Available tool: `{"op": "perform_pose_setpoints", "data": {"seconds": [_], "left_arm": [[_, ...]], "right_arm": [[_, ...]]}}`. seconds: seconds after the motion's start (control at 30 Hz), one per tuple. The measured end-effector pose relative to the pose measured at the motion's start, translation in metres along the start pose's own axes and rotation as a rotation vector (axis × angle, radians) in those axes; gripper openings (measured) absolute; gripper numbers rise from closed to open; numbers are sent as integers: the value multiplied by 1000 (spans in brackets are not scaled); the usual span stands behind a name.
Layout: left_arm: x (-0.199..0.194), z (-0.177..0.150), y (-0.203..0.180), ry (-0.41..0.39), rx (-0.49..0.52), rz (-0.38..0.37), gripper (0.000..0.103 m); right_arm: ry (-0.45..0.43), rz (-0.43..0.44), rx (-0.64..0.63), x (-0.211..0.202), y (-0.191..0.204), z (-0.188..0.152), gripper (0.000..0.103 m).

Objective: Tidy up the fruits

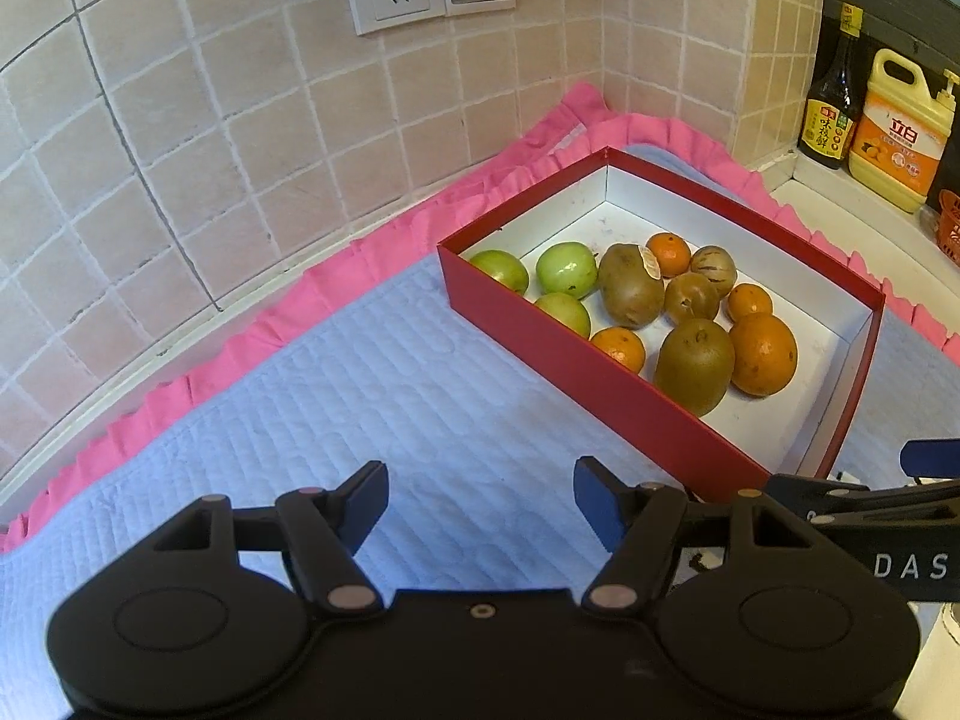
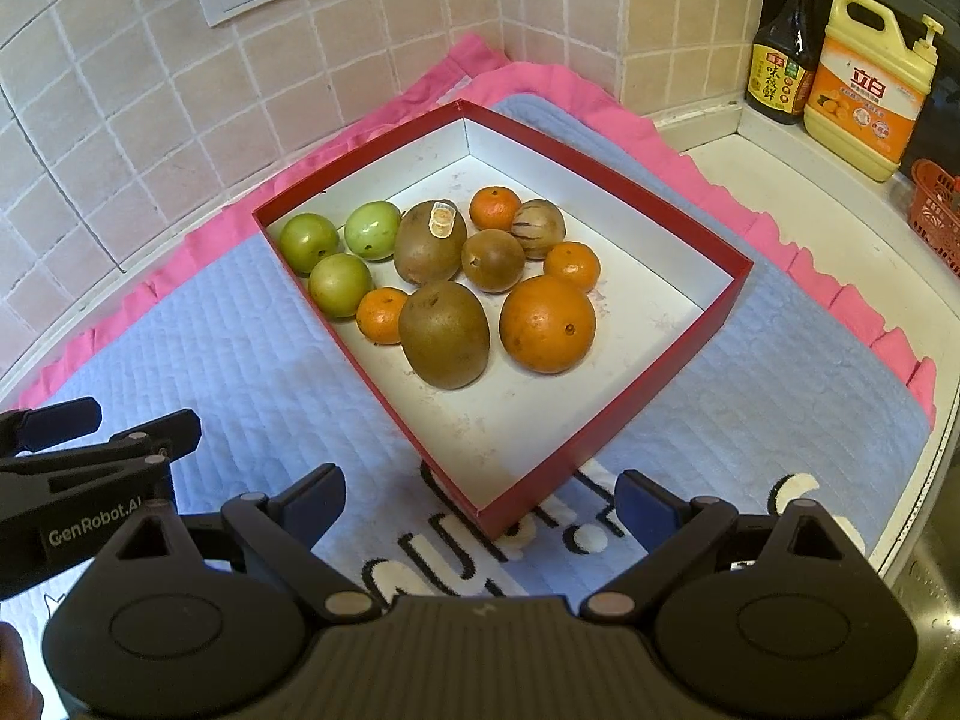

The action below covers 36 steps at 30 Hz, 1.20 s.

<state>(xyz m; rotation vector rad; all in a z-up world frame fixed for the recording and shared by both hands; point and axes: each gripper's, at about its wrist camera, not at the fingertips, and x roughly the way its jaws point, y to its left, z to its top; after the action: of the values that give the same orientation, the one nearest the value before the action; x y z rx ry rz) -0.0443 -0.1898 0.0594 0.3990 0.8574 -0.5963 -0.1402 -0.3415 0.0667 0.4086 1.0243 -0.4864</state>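
Right wrist view: both grippers wait empty over the blue mat (image 2: 240,360), with all the fruit lying loose in the red box (image 2: 600,450).

Fruit sits bunched toward the far left of the box: green fruits (image 2: 339,285), kiwis (image 2: 444,333), small oranges (image 2: 381,315) and a large orange (image 2: 547,324), many touching. Reaching for one could nudge its round neighbours and set them rolling, and a finger catching the thin box wall could shove the light box across the mat. The right gripper (image 2: 480,501) hangs above the box's near corner, jaws wide apart, gripping nothing. The left gripper (image 1: 479,507) hovers over bare mat just left of the box, jaws apart and empty too.
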Motion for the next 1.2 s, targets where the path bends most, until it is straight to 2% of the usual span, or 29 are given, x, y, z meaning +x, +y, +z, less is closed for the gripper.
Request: {"op": "perform_pose_setpoints", "data": {"seconds": [1.2], "left_arm": [[2, -2, 7, 1, -27, 11, 81]], "right_arm": [[7, -16, -26, 1, 6, 0, 98]]}}
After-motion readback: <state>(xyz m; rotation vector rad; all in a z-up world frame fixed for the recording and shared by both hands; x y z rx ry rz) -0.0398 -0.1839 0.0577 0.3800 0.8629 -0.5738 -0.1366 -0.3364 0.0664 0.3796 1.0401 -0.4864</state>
